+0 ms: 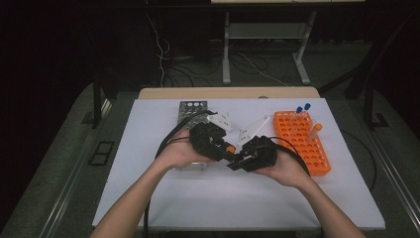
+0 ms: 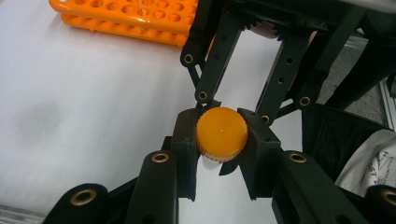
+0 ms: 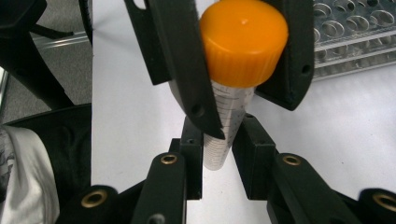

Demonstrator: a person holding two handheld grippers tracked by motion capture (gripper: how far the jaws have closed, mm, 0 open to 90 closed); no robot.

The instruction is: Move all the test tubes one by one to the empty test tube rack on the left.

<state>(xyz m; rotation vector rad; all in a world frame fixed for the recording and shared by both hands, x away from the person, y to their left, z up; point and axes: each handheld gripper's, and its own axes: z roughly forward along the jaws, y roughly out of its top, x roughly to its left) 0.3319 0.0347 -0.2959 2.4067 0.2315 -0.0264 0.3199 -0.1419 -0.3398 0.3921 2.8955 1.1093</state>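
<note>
A clear graduated tube [image 3: 229, 112] with an orange screw cap [image 3: 245, 42] is held between my two grippers above the middle of the white table [image 1: 148, 173]. My left gripper [image 2: 222, 135] is shut on the orange cap [image 2: 222, 133], one pad on each side. My right gripper [image 3: 218, 154] is shut on the tube's lower, tapered part. In the high view the left gripper [image 1: 225, 148] and the right gripper [image 1: 238, 157] meet tip to tip, and the cap [image 1: 230, 148] shows between them. Most of the tube's body is hidden there.
An orange tube rack [image 1: 302, 144] lies to the right and holds two blue-capped tubes [image 1: 299, 110] and an orange-capped one [image 1: 317, 127]. A metal rack [image 1: 192, 106] stands behind the left hand. White packets [image 1: 252, 130] lie behind the grippers.
</note>
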